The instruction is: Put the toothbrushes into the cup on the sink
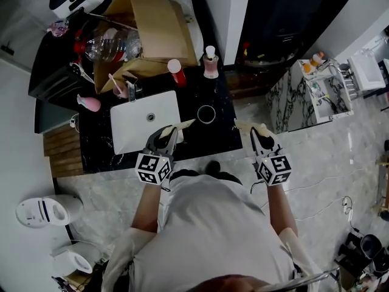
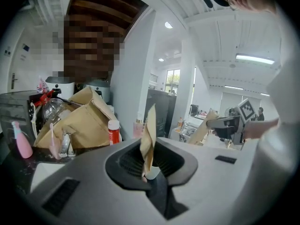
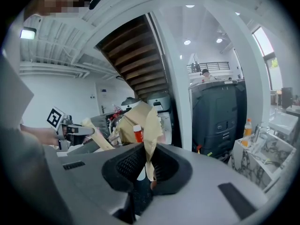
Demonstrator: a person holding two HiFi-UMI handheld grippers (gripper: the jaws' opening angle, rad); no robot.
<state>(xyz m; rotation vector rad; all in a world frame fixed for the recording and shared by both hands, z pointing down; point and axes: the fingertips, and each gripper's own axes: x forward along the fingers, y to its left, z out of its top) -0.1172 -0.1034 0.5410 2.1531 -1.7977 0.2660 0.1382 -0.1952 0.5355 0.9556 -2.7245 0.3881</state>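
A dark round cup (image 1: pixel 206 114) stands on the black counter (image 1: pixel 226 135), just right of the white sink (image 1: pixel 121 111). My left gripper (image 1: pixel 169 132) hovers at the sink's front right corner, shut on a tan paper-wrapped toothbrush (image 1: pixel 184 125) that points toward the cup. In the left gripper view that wrapped toothbrush (image 2: pixel 149 135) stands upright, pinched between the jaws of the gripper (image 2: pixel 149 170). My right gripper (image 1: pixel 260 135) is off the counter's right front corner, shut on a second tan wrapped toothbrush (image 1: pixel 250 126). The right gripper view shows that piece (image 3: pixel 151 130) clamped in the gripper (image 3: pixel 147 172).
Behind the sink are a faucet (image 1: pixel 132 90), an open cardboard box (image 1: pixel 146 23), a red bottle (image 1: pixel 176 72) and a pink pump bottle (image 1: pixel 210 62). A pink bottle (image 1: pixel 90 103) lies at the left. A tall black cabinet (image 1: pixel 285 17) and marble shelf (image 1: pixel 310 96) stand to the right.
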